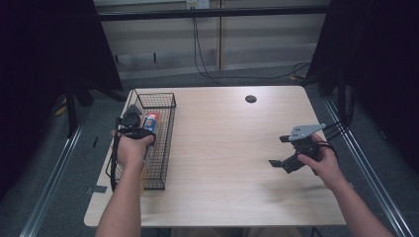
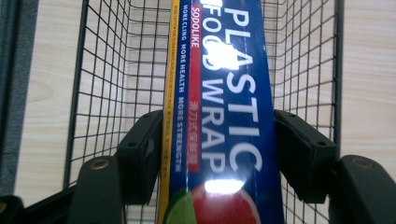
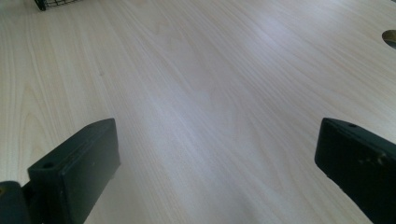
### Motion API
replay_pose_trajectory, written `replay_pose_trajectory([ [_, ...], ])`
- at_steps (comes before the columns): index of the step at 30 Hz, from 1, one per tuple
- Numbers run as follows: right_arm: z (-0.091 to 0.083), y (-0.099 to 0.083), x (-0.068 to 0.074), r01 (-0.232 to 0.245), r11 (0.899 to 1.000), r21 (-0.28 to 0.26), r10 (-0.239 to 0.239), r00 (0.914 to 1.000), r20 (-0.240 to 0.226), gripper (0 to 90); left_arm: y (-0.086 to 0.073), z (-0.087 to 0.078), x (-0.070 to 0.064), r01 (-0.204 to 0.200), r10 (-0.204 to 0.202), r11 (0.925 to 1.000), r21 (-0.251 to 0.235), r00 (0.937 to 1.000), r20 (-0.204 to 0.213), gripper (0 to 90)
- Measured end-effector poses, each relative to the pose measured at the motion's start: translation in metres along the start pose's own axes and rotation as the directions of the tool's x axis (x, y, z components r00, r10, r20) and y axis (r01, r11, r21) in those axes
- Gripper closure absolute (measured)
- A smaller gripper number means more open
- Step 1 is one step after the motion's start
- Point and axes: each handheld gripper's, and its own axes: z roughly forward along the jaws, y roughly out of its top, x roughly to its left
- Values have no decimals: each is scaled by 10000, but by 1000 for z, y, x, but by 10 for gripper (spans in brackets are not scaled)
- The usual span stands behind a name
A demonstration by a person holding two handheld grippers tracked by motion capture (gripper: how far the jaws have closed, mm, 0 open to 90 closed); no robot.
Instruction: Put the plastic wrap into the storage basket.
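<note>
A long blue box of plastic food wrap (image 2: 224,116) lies lengthwise inside a black wire basket (image 2: 116,70). My left gripper (image 2: 219,149) is shut on it, one jaw pressed against each long side. In the high view the box (image 1: 151,122) pokes out beyond the left gripper (image 1: 132,121), over the basket (image 1: 168,143) at the table's left edge. My right gripper (image 1: 276,150) hovers open over bare wood at the right of the table. Between its wide-apart jaws (image 3: 217,158) there is nothing but tabletop.
The light wooden table (image 1: 222,148) has a round cable hole (image 1: 250,98) near its far edge, also seen at the upper right as hole (image 3: 390,38). A corner of the basket (image 3: 51,3) shows far off. Dark curtains flank the table.
</note>
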Motion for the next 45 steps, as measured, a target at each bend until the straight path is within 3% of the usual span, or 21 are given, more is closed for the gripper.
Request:
replay_pose_trajectory([
  [9, -2, 2, 2, -44, 9999, -134, 44, 10000, 20, 1, -1, -17, -1, -95, 97, 9999, -126, 9998, 161, 335],
  [15, -2, 3, 3, 12, 9999, -139, -13, 10000, -7, 1, -4, -26, 1, 133, -117, 9996, -267, 9983, 575, 328],
  [24, 0, 5, 5, 72, 9999, -121, -72, 10000, -16, 1, -4, -40, -12, -351, 398, 9984, -446, 9932, 1094, 318],
  [32, 0, 6, 5, 95, 9999, -98, -95, 9999, -58, 1, -2, -49, -30, -857, 959, 9939, -700, 9828, 1576, 277],
  [45, 2, 6, 6, 136, 9999, -89, -137, 9999, -93, 1, -5, -53, -59, -1554, 1774, 9817, -1105, 9569, 2301, 181],
])
